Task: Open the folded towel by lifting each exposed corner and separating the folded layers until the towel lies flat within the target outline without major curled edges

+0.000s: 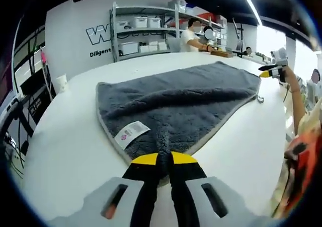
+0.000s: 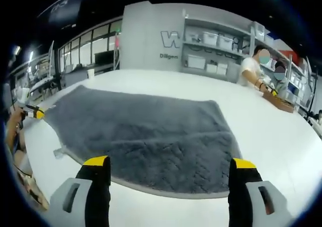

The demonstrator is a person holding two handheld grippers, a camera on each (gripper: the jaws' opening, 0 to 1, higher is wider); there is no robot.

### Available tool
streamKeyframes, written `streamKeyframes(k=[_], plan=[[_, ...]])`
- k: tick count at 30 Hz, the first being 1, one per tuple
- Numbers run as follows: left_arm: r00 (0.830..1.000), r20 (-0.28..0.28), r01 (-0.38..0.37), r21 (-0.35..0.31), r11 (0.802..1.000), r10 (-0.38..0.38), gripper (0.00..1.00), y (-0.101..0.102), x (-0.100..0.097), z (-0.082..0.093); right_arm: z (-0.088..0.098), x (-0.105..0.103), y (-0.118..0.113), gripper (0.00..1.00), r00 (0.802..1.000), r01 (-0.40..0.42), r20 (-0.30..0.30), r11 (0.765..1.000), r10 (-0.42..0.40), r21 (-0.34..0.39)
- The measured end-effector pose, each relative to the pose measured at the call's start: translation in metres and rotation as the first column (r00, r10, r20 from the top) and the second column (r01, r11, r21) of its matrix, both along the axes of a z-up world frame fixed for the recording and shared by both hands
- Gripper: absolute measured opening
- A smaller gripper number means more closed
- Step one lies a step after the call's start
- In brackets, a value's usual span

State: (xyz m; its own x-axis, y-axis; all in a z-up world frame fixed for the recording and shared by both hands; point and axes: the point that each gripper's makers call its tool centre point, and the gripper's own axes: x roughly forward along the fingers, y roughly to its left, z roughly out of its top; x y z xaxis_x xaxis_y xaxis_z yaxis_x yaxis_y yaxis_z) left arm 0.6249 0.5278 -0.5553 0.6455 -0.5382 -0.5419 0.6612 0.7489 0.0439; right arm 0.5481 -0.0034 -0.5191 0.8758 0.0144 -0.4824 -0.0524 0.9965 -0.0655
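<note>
**On the white bench: towel spread, one corner pinched**

On the white bench (image 1: 65, 136) in front of you, the grey towel (image 1: 186, 101) lies opened out, with soft ripples across its pile and a pale trimmed edge. Your left tool (image 1: 164, 159) has its yellow-tipped jaws closed together on the towel's near corner, just beside the white care label (image 1: 132, 134). In the left gripper view, your right tool (image 1: 271, 72) appears at the towel's far side, near the corner with the small hanging loop (image 1: 260, 99).

Your right tool (image 2: 171, 162) stands with its jaws spread wide and nothing between them, poised over the bench just short of the towel's (image 2: 146, 131) near edge. In the right gripper view your left tool (image 2: 34, 113) shows at the towel's far left corner.

Beyond the bench, a person (image 2: 250, 70) is at the far side by the storage shelves (image 1: 146, 28).
</note>
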Motion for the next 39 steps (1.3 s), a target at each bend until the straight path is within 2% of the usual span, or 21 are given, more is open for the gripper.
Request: streamKeyframes(k=[6,16,26,31,35,39], plan=[[1.000,-0.012,0.018,0.013,1.000,-0.018,0.04,0.004,-0.005,0.001,-0.001,-0.002,0.005,0.97,1.000,-0.007,0.001,1.000,0.007,0.000],[0.998,-0.064,0.026,0.010,1.000,-0.025,0.04,0.016,-0.015,0.001,-0.001,-0.005,0.002,0.97,1.000,0.002,0.000,1.000,-0.002,0.003],[0.994,-0.101,0.051,0.051,0.997,-0.045,0.05,0.021,-0.029,0.000,-0.002,-0.007,0.003,0.97,1.000,0.004,-0.003,1.000,-0.004,-0.001],[0.993,-0.108,0.045,0.020,0.999,-0.043,0.06,0.022,-0.029,-0.001,-0.001,-0.006,0.002,0.97,1.000,0.000,0.001,1.000,0.000,0.000],[0.995,-0.084,0.056,0.032,0.998,-0.053,0.10,0.021,-0.030,0.000,-0.001,-0.006,0.000,0.97,1.000,0.002,-0.002,1.000,-0.002,0.000],[0.997,-0.049,0.056,0.054,0.997,-0.053,0.22,0.022,-0.029,0.004,0.000,-0.007,0.001,0.97,1.000,0.003,0.003,1.000,-0.003,0.000]])
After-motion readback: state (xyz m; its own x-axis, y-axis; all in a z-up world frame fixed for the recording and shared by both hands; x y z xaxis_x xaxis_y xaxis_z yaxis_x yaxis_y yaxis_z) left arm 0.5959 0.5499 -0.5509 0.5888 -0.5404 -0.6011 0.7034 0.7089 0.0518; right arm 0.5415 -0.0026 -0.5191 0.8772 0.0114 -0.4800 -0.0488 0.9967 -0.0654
